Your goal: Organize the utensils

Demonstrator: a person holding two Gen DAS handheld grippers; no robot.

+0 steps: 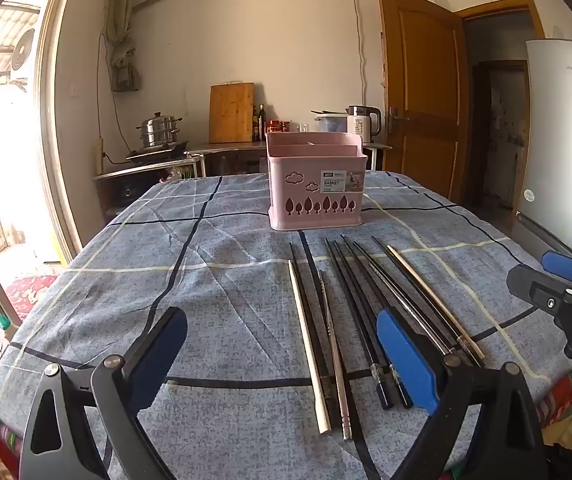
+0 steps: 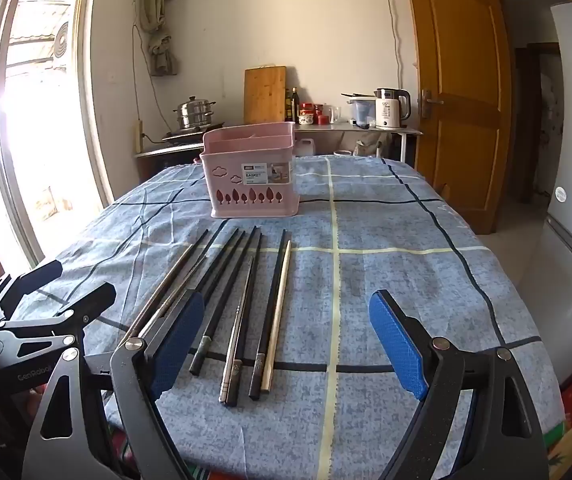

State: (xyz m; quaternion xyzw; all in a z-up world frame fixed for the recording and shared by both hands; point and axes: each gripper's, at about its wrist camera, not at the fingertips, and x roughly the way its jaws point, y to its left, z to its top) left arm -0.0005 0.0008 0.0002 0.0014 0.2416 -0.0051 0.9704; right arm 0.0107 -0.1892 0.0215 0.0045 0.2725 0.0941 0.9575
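Observation:
Several chopsticks [image 1: 346,320] [image 2: 241,304], black, metal and pale wood, lie side by side on the blue checked tablecloth [image 1: 213,280] [image 2: 386,280]. Behind them stands a pink utensil basket [image 1: 316,184] [image 2: 249,174] with inner compartments, upright. My left gripper [image 1: 281,356] hovers open above the near ends of the chopsticks, nothing between its blue pads. My right gripper [image 2: 286,344] is open too, hanging over the chopsticks' near ends and holding nothing. The right gripper [image 1: 558,288] also shows at the right edge of the left wrist view, and the left gripper [image 2: 57,292] at the left edge of the right wrist view.
Beyond the table is a counter with a steel steamer pot [image 1: 159,130], a wooden cutting board [image 1: 230,112], bottles and a white kettle [image 1: 362,120]. A wooden door [image 1: 422,92] and a fridge [image 1: 566,132] stand on the right, a bright window [image 1: 1,120] on the left.

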